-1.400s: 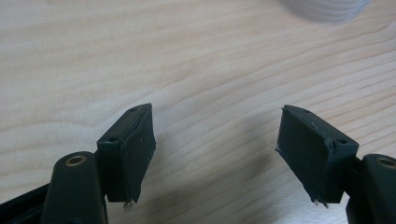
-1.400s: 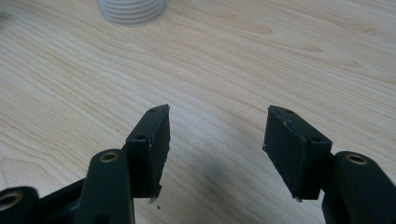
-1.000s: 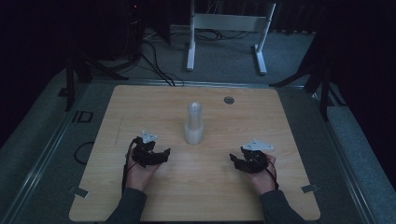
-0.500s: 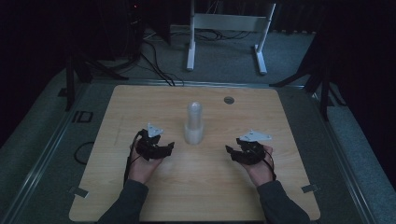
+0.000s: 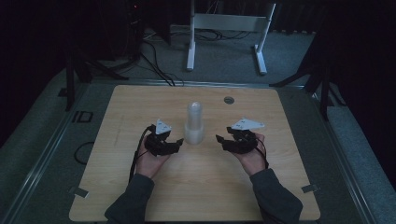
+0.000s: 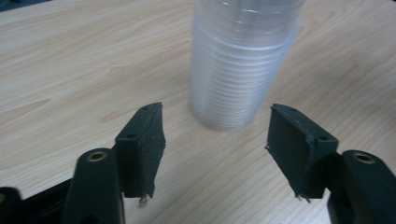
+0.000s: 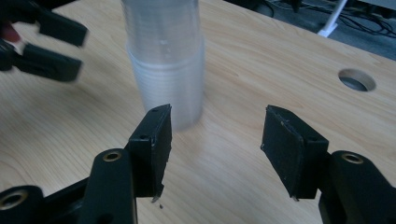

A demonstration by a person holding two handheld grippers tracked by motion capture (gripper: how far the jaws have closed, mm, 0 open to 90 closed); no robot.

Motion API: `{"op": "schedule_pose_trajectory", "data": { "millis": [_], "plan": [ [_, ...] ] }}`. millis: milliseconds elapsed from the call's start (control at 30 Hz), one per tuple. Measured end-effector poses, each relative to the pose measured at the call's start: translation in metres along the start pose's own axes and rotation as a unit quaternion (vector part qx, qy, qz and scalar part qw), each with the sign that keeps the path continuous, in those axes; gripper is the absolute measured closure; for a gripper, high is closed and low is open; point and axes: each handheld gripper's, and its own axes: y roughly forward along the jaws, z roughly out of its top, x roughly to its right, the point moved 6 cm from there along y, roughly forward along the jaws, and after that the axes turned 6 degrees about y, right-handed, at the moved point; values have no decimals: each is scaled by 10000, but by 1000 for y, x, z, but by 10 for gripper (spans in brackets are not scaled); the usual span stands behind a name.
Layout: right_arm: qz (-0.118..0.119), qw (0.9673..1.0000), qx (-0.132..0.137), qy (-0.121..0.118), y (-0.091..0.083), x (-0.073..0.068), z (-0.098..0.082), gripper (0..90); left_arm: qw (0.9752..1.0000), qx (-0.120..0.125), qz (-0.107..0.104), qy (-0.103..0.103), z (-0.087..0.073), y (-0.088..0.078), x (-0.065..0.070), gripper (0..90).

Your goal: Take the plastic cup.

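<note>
Both grippers flank the cup stack, nothing gripped.
My left hand-held gripper (image 5: 173,144), jaws just narrowing yet apart, and the right hand-held gripper (image 5: 223,140), gaping empty, could topple the tall cup stack (image 5: 194,122) on the table (image 5: 121,116) if either nudges it.

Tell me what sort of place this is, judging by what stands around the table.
Probably a lab or recording room set up for handling trials, not a home. A bare wooden table stands on a dark floor strewn with cables, a white metal stand sits behind it, and a stack of clear plastic cups stands on the table.

Dim room, apparently grey floor (image 5: 224,60)
</note>
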Motion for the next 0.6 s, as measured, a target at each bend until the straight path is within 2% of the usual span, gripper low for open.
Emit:
{"op": "schedule_pose_trajectory", "data": {
  "millis": [233, 333, 400, 600],
  "plan": [
    [133, 9998, 104, -71, 5, -8, 20, 414, 9999, 54, -4, 88, 6, 8, 4, 354],
    [176, 9997, 118, -101, 7, -11, 25, 397, 9999, 131, -20, 69, 11, 12, 6, 316],
    [202, 9996, 121, -151, 10, -14, 31, 379, 9998, 159, 48, 104, 14, 16, 7, 289],
    [312, 9991, 208, -207, 18, -26, 47, 315, 9997, 257, 37, 15, 20, 28, 9, 199]
  ]
}}
